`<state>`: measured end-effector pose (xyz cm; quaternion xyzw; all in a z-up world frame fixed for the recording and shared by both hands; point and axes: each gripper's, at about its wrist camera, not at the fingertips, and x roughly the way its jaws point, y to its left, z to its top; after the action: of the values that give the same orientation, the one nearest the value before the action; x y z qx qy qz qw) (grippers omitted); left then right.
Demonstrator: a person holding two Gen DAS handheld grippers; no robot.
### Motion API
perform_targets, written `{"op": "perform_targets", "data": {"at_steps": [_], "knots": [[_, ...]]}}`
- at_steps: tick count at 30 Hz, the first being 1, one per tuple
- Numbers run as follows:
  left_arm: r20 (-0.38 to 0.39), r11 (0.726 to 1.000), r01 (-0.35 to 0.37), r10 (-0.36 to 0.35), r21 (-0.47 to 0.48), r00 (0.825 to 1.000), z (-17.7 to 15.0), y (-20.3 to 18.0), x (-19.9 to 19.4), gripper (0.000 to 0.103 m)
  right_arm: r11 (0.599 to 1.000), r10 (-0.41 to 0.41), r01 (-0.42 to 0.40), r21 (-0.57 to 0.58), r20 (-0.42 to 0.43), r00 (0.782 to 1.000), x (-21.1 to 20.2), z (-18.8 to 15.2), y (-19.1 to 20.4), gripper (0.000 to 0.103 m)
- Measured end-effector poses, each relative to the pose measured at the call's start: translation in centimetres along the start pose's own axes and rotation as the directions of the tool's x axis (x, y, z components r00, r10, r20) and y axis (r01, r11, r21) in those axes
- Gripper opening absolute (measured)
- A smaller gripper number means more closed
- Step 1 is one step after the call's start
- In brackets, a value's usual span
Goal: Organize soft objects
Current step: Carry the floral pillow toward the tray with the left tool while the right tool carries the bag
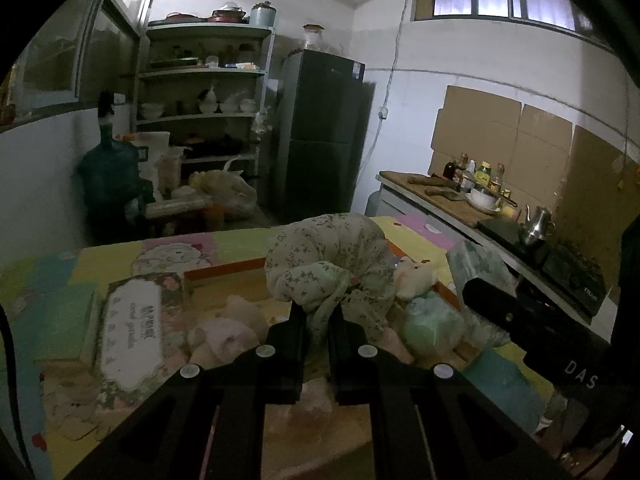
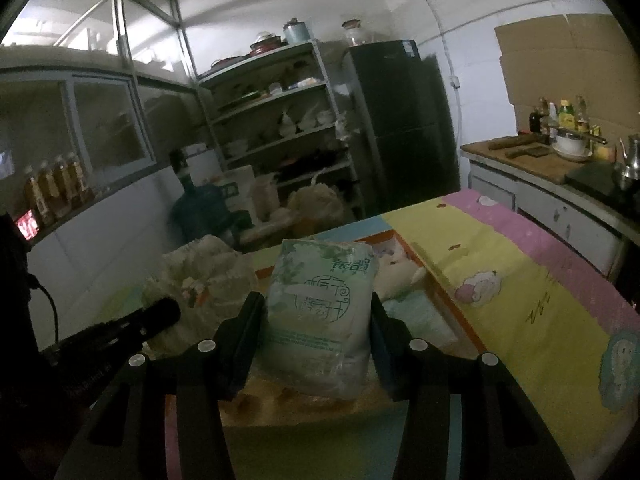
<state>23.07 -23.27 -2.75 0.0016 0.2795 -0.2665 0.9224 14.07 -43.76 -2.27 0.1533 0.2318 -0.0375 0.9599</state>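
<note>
My left gripper [image 1: 318, 312] is shut on a bundled floral cloth [image 1: 328, 264] and holds it above an orange-rimmed tray [image 1: 224, 270]. The cloth also shows in the right wrist view [image 2: 208, 276]. My right gripper [image 2: 316, 308] is shut on a pale green tissue pack [image 2: 320, 312], upright over the tray [image 2: 444, 296]; that pack shows in the left wrist view [image 1: 476, 264]. In the tray lie a cream plush toy [image 1: 412, 276], a pinkish plush [image 1: 228, 332], a green soft pack [image 1: 428, 324] and a floral tissue pack [image 1: 132, 332].
The tray sits on a table with a colourful cartoon cloth [image 2: 520, 280]. A counter [image 1: 460, 204] with bottles, bowl and kettle runs along the right. A fridge [image 1: 320, 132], shelves [image 1: 204, 92] and a water jug [image 1: 108, 168] stand behind.
</note>
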Motion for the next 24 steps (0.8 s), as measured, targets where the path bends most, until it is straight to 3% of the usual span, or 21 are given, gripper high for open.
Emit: {"op": "perform_targets", "data": {"at_steps": [24], "knots": [[-0.064,0.998,-0.028,0.025,-0.048,0.998,1.2,-0.4,6.0,0.01,0.999,0.027,-0.027,-0.022,-0.03,0.999,4.2,2.2,-2.3,0.051]]}}
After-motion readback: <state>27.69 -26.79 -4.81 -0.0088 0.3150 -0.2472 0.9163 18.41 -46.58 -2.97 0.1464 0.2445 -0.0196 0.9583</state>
